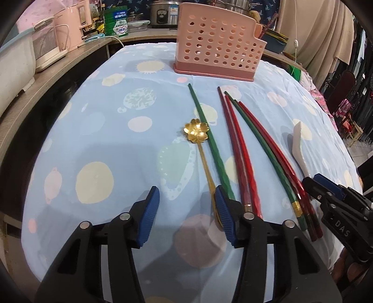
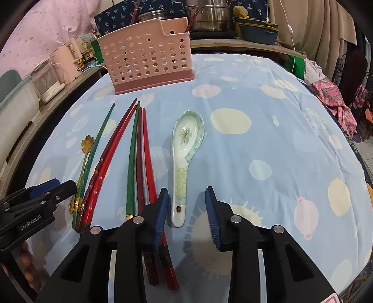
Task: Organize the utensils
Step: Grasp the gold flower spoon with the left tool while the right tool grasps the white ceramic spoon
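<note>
- The right gripper is hovering wide apart, holding nothing, with the ceramic soup spoon lying just ahead between its fingers, long axis running near to far.
- The left gripper is gaping too, empty, the gold flower spoon just right of its centre.
- I'm counting six chopsticks, two green and four red, two spoons, one pink perforated utensil holder standing at the far side.

The left gripper, seen from the right wrist view, carries white lettering "GenRobot.AI" on its black body. The right gripper, seen from the left wrist view, shows "DAS" in pale letters. The print on the green can is too blurred to read.
</note>
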`<action>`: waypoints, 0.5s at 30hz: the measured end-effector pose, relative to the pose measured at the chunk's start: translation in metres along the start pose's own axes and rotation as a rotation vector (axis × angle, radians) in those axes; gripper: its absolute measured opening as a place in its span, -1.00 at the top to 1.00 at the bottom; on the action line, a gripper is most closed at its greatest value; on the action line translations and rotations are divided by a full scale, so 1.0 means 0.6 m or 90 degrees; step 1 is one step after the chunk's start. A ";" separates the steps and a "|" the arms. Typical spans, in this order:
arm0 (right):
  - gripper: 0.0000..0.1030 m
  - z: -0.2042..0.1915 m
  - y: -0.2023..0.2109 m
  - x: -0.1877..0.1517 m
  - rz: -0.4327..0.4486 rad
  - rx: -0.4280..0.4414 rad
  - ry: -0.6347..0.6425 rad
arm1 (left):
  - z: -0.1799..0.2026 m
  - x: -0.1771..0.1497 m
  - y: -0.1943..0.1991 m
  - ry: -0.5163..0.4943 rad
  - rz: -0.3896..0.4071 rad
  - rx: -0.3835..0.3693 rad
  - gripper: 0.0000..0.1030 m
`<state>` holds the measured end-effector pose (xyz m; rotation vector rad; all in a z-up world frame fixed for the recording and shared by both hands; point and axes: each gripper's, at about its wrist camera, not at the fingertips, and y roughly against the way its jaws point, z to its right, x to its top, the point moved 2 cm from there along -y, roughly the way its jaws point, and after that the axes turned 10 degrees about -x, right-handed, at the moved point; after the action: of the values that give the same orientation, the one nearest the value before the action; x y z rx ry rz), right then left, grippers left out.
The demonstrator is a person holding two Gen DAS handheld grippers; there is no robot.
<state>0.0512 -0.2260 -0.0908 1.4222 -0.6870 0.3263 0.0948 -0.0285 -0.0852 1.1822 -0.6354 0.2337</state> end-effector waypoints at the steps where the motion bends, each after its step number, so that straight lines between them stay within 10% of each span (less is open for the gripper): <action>1: 0.49 0.000 0.000 -0.001 0.001 -0.003 0.003 | 0.004 -0.001 0.000 -0.003 -0.002 -0.005 0.09; 8: 0.67 0.006 0.005 -0.009 0.002 -0.006 0.003 | 0.012 -0.007 -0.001 -0.012 -0.001 -0.004 0.09; 15: 0.79 0.008 0.010 -0.015 0.003 -0.003 0.006 | 0.013 -0.018 0.005 -0.026 0.005 0.001 0.81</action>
<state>0.0396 -0.2281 -0.0915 1.4132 -0.6830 0.3347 0.0819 -0.0326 -0.0872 1.1878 -0.6753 0.2173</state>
